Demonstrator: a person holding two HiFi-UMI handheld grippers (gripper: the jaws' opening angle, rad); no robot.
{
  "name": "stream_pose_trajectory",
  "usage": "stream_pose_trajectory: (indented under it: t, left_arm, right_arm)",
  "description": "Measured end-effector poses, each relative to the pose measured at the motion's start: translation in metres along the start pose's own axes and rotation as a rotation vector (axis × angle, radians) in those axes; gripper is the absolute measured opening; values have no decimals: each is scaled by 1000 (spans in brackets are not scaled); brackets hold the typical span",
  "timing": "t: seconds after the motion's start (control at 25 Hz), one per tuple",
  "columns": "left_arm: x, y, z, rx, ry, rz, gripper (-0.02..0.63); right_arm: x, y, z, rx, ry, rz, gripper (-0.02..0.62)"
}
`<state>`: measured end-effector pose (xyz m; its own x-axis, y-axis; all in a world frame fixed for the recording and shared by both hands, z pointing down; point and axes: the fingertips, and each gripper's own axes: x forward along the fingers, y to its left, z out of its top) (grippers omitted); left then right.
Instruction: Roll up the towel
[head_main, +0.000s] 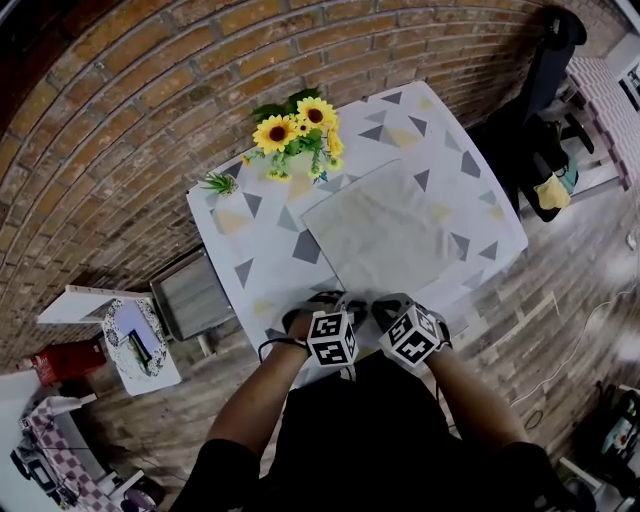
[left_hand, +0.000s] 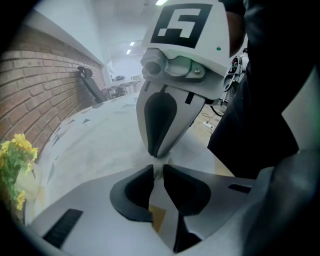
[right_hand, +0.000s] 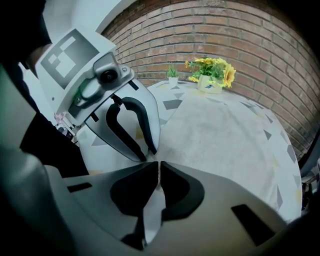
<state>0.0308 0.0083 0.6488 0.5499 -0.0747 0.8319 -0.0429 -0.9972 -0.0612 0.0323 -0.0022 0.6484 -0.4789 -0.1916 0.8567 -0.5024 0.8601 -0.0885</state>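
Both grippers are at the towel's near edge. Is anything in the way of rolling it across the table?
Nothing visible lies on the towel. The left gripper and right gripper both pinch its near edge. The sunflower pot stands on the table just past the far edge, off the cloth.

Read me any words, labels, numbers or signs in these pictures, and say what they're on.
No readable words or numbers anywhere.
Left marker cube, on the left hand-held gripper: black-and-white square pattern, no letters.
Right marker cube, on the right hand-held gripper: same.
Towel and tablecloth: no lettering.
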Motion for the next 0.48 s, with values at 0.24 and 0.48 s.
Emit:
stream_pose_trajectory:
  t: [0.24, 0.48]
  left_arm:
    - [6, 1, 3, 25, -3, -15, 39]
    - [4, 4, 2, -99, -19, -69, 32]
  right_arm:
    - [-11, -1, -6, 20, -15, -58, 48]
    - [-21, 18, -3, -55, -64, -64, 66]
